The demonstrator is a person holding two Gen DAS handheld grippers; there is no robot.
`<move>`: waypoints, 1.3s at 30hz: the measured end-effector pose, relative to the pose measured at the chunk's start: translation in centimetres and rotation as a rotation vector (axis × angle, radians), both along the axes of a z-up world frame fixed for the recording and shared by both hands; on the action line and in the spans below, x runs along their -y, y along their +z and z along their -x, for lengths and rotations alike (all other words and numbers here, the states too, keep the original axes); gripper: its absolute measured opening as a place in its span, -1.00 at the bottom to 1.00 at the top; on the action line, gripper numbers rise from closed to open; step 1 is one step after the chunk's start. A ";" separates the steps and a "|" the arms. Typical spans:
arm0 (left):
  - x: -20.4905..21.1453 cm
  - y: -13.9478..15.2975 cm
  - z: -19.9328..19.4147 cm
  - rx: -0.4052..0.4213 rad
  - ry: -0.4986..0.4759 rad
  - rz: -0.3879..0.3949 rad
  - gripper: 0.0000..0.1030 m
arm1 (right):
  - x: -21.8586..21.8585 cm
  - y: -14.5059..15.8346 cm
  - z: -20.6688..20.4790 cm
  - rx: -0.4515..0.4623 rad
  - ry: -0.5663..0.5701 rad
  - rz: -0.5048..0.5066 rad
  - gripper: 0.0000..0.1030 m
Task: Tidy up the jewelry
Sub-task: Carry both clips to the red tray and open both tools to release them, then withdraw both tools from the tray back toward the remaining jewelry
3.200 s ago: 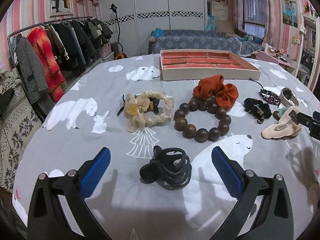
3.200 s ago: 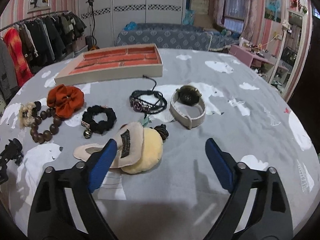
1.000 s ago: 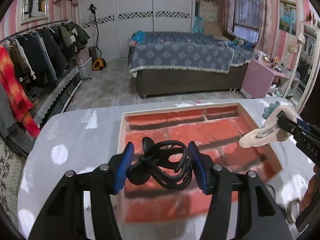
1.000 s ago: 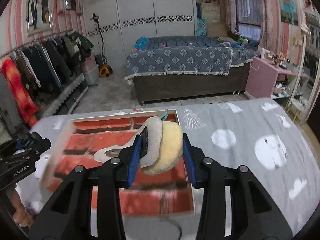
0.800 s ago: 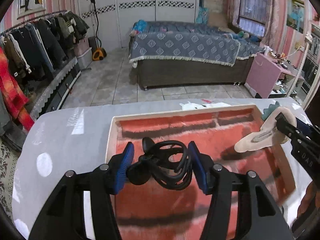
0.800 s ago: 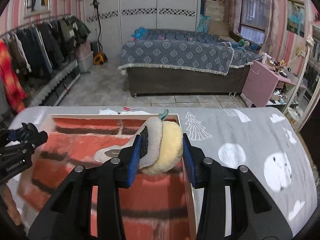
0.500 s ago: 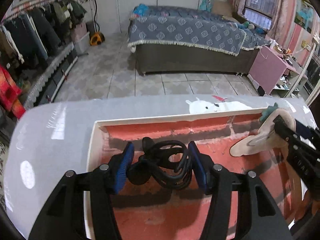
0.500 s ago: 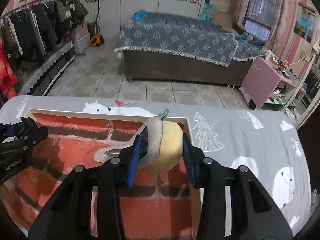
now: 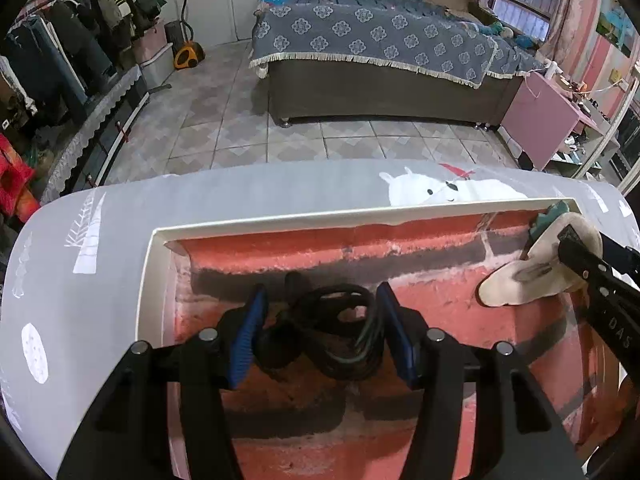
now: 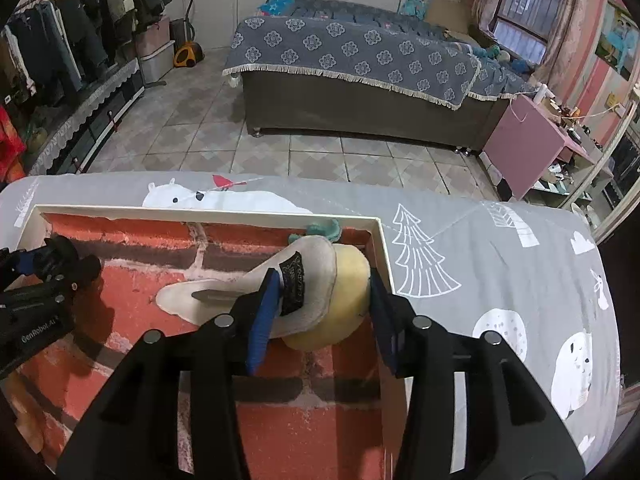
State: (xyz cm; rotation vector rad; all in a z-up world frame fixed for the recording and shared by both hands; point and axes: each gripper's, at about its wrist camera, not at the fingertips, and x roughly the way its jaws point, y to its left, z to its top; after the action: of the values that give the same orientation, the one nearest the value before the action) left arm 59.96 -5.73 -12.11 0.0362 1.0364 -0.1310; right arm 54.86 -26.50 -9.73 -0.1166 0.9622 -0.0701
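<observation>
Both hand-held grippers, left (image 9: 320, 332) clamping black hair ties (image 9: 332, 336), right (image 10: 320, 312) clamping plush clip (image 10: 316, 280), have descended into tray (image 9: 320, 218); release looks imminent

Bed (image 9: 384, 48) with blue patterned cover, clothes rack (image 9: 60, 52) left, pink cabinet (image 10: 528, 144) right.

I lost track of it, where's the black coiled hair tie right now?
Black coiled hair tie: left-wrist view, clamped in the left gripper over the red-lined tray's left end.

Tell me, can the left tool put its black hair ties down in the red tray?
Probably yes: the left tool holds the black hair ties right over bare red tray lining, nothing beneath.
</observation>
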 end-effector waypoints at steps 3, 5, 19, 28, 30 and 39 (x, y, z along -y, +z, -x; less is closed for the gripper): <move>-0.2 0.0 0.0 -0.004 0.008 0.004 0.08 | -0.1 0.0 0.3 -0.001 0.005 0.014 0.03; -0.3 0.4 0.2 0.000 0.015 0.000 0.09 | -0.2 0.2 0.7 -0.002 0.015 0.014 0.17; -1.7 8.1 8.3 0.206 0.017 -0.010 0.56 | 1.7 7.3 8.6 0.182 0.016 -0.015 0.63; -3.4 9.9 16.6 0.291 0.031 0.038 0.75 | 3.5 9.0 17.3 0.248 0.011 -0.059 0.75; -3.5 10.2 19.1 0.318 0.020 0.031 0.78 | 3.8 9.1 19.6 0.266 0.013 -0.055 0.77; -4.2 9.0 27.4 0.328 0.022 0.083 0.86 | 5.3 7.4 28.8 0.299 -0.011 -0.091 0.82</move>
State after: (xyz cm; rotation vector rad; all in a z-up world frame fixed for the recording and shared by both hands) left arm 32.57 -1.50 -3.11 -0.0282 0.7033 -0.1429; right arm 26.04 -31.75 -2.29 -0.0162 0.6662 -0.0518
